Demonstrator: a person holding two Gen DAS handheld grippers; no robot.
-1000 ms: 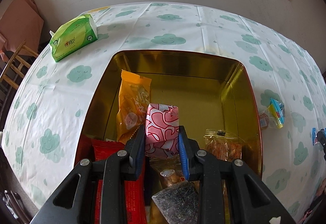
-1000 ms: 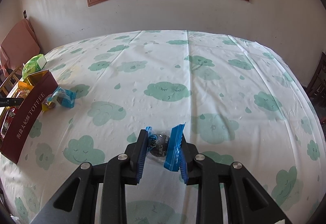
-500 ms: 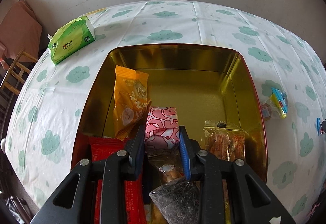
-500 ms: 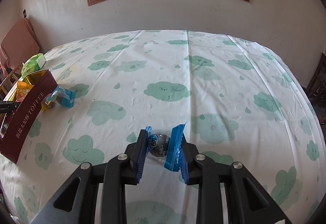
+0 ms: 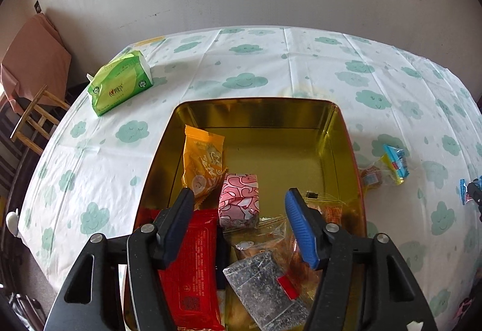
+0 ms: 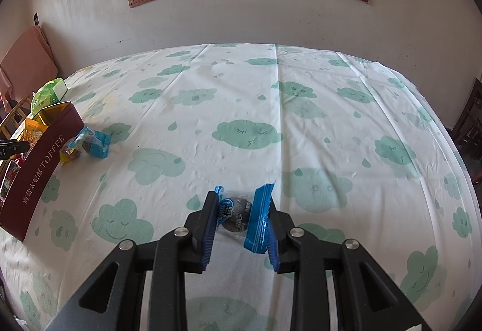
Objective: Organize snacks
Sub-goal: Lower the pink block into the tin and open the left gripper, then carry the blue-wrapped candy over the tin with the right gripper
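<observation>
Left hand-held gripper, jaws opening, above pink-and-white packet lying free among snacks in gold tin.

One gold tin sits on one table, holding at least six snack packets, among them one orange, one pink and one red; the heap at its six o'clock end is hard to count. Two packets lie at the tin's three o'clock. One green tissue pack lies at eleven o'clock, and one blue-ended sweet sits apart
</observation>
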